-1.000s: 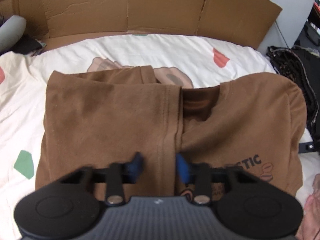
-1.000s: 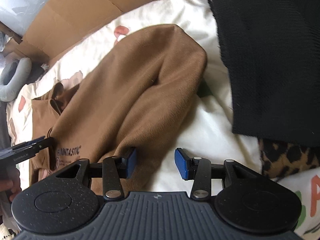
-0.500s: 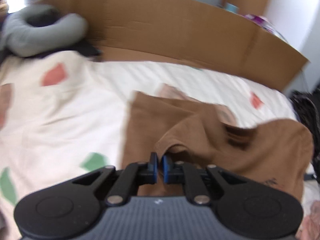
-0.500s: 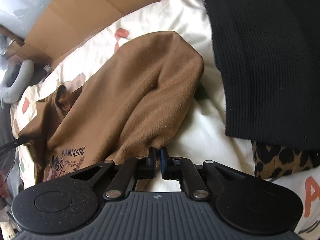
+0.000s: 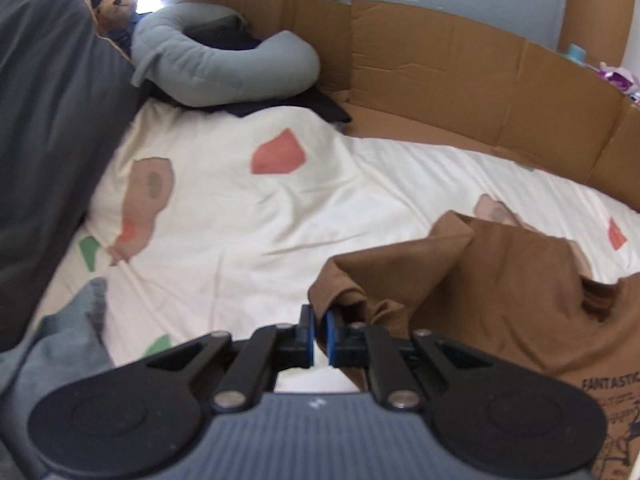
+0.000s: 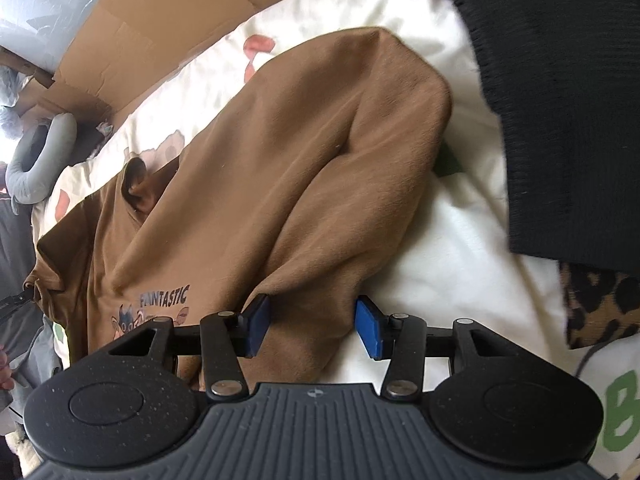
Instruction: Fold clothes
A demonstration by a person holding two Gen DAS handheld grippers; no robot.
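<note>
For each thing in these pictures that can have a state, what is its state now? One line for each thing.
left gripper: shut on an edge of the brown T-shirt, lifting it.
right gripper: open, its fingers on either side of a fold of the shirt.
brown T-shirt: rumpled, partly folded, print facing up.
black garment: lying on the bed, unfolded.
grey pillow: curved, resting at the bed's far end.

A cream bedsheet (image 5: 248, 216) with red, green and tan patches spreads ahead of the left fingers. Well beyond them lies a curved grey pillow (image 5: 224, 72), with a teddy bear (image 5: 114, 2) behind its left end. Cardboard panels (image 5: 460, 80) wall the far edge of the bed. Right of the right fingers lies a black knit garment (image 6: 560, 100), with leopard-print fabric (image 6: 600, 304) just below its near edge.
</note>
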